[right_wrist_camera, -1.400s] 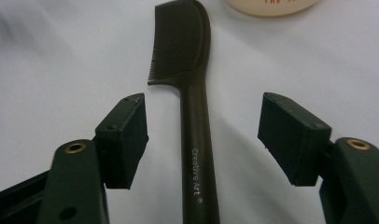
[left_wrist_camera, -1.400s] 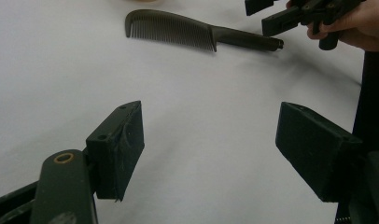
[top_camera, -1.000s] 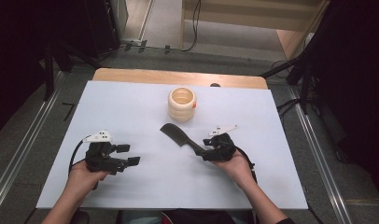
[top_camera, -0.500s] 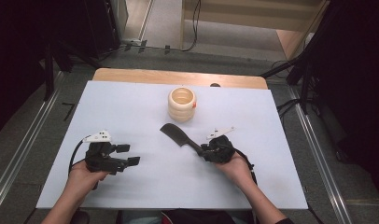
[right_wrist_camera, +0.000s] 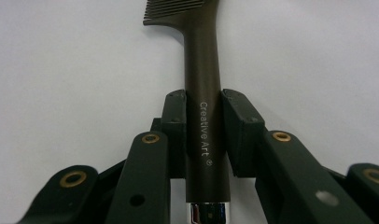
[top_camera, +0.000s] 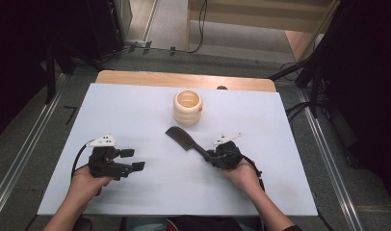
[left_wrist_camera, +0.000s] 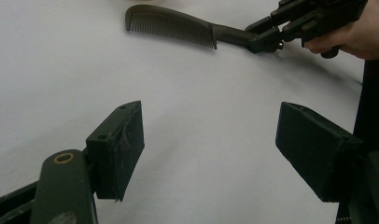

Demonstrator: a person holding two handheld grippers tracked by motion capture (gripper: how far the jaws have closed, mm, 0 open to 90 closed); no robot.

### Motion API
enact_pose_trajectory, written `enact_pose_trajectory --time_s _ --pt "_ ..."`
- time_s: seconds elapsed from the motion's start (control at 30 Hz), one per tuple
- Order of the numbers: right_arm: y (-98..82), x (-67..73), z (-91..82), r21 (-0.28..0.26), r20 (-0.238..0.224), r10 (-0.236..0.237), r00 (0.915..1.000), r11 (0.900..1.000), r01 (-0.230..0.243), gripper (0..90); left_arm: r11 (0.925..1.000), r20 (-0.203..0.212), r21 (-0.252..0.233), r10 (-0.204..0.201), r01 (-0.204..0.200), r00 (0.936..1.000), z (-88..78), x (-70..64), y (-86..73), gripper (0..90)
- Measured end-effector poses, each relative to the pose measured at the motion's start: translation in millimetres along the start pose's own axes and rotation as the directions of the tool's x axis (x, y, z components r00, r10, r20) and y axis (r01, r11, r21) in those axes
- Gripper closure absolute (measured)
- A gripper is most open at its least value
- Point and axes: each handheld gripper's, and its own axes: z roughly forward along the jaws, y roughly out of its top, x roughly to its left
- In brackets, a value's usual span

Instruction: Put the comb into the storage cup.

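Right gripper (top_camera: 209,155): pinching the handle of a dark comb (top_camera: 183,137). In the right gripper view the two pads sit flat against either side of the handle, with white lettering reading "Creative Art" running along it between them. The jaws have just been closing, and the comb handle is between them.

Comb: lying on the white table (top_camera: 136,110), a little right of the middle. The toothed end points up and to the left in the high view, toward the cup; the handle end runs down to the right into the gripper. In the left gripper view (left_wrist_camera: 173,24) its teeth face down toward the camera.

Comb handle end: a shiny metal cap shows at the bottom of the right gripper view, just behind the pads.

Left gripper (top_camera: 133,160): spread wide — nothing between the pads, only bare table. It rests low over the left part of the table, well apart from the comb, jaws pointing to the right.

Hands: each gripper is held from below, the forearms coming in from the near edge.

Cup (top_camera: 187,107): a cream ribbed cup, upright, with a small orange mark on its side — it stands beyond the comb's toothed end, near but not touching.
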Motion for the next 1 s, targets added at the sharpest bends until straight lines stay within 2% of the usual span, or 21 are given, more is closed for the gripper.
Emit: enact_pose_trajectory --time_s 0.1,0.3,0.47,0.6,0.67,0.83,1.0 --pt "-3.2 2.4 -0.1 -0.020 0.018 -0.010 0.9998 1.000 0.011 70.1 1.0000 -0.001 0.000 0.002 -0.002 1.0000 0.0 -0.2 0.5 24.2" --pt "-4.1 1.1 -0.6 -0.033 0.011 -0.011 0.9999 0.999 0.012 70.3 1.0000 0.002 -0.004 -0.003 0.003 1.0000 -0.4 0.6 0.5 24.2" --pt "-2.7 -1.9 -1.0 -0.052 -0.019 0.010 0.9998 0.999 -0.011 70.3 0.9999 0.004 -0.004 -0.011 0.011 0.9999 -0.7 1.3 0.5 24.2" --pt "0.8 0.5 -5.3 -0.095 -0.036 -0.005 0.9993 0.995 0.002 70.3 0.9999 0.003 -0.005 -0.013 0.013 0.9999 -0.8 1.8 0.3 24.2" --pt "2.8 1.6 -8.7 -0.118 -0.041 -0.011 0.9991 0.993 0.006 70.3 0.9999 0.002 -0.005 -0.015 0.015 0.9999 -0.8 1.7 0.4 24.2" --pt "5.1 3.1 -16.4 -0.169 -0.063 0.022 0.9978 0.985 -0.032 70.3 0.9999 -0.001 0.001 -0.015 0.015 0.9999 -0.8 1.1 0.8 24.2" --pt "6.3 3.9 -22.6 -0.219 -0.061 0.043 0.9972 0.974 -0.055 70.3 0.9998 0.000 -0.004 -0.021 0.021 0.9998 -0.1 1.0 0.9 24.2"
